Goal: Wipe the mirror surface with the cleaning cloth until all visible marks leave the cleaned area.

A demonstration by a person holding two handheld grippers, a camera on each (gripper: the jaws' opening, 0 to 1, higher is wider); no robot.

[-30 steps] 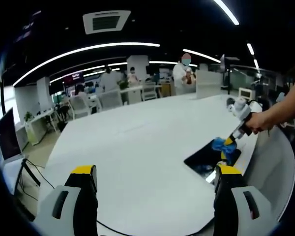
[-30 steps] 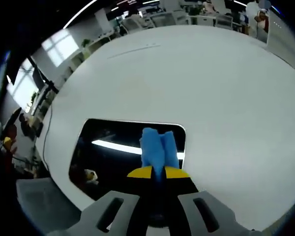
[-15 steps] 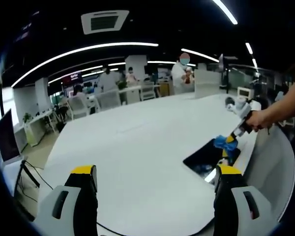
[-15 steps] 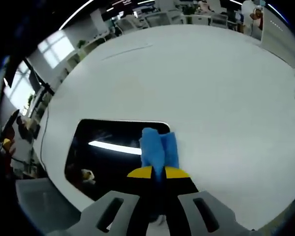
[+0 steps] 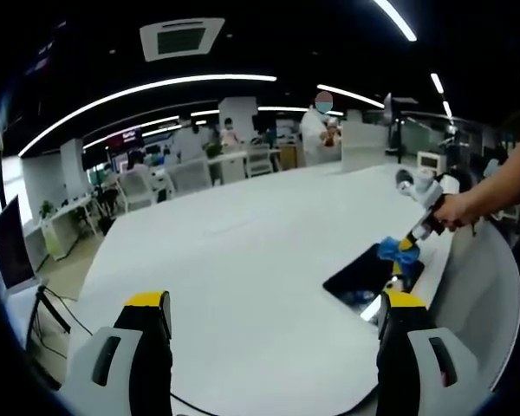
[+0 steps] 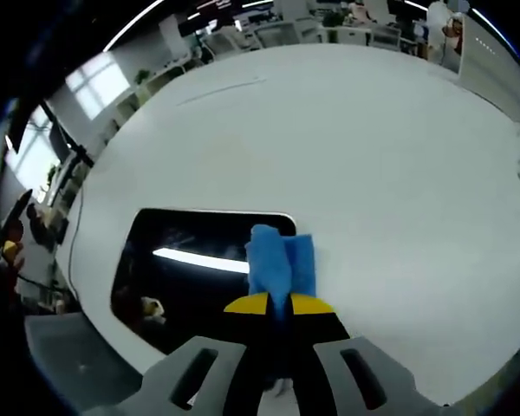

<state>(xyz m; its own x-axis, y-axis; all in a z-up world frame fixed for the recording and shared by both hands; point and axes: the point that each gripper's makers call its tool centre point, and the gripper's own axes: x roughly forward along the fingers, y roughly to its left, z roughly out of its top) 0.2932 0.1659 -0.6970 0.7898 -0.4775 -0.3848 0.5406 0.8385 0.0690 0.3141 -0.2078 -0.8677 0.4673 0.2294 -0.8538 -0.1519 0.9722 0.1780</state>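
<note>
A dark rectangular mirror (image 6: 191,277) lies flat on the white table (image 6: 347,139) and reflects a ceiling light strip. My right gripper (image 6: 280,302) is shut on a blue cleaning cloth (image 6: 279,263), which rests at the mirror's right edge. In the left gripper view the same mirror (image 5: 361,276) lies at the right, with the blue cloth (image 5: 388,250) and the right gripper (image 5: 405,249) held by a hand above it. My left gripper (image 5: 269,303) stands open over bare table, well to the left of the mirror.
The table's curved near edge (image 5: 494,286) runs close past the mirror. Desks, chairs and several people (image 5: 322,121) stand beyond the table's far side. A monitor (image 5: 14,251) and cables sit off the table's left end.
The right gripper with the cloth has slid a little to the right over the mirror, reaching its right edge. The left gripper has stayed put.
</note>
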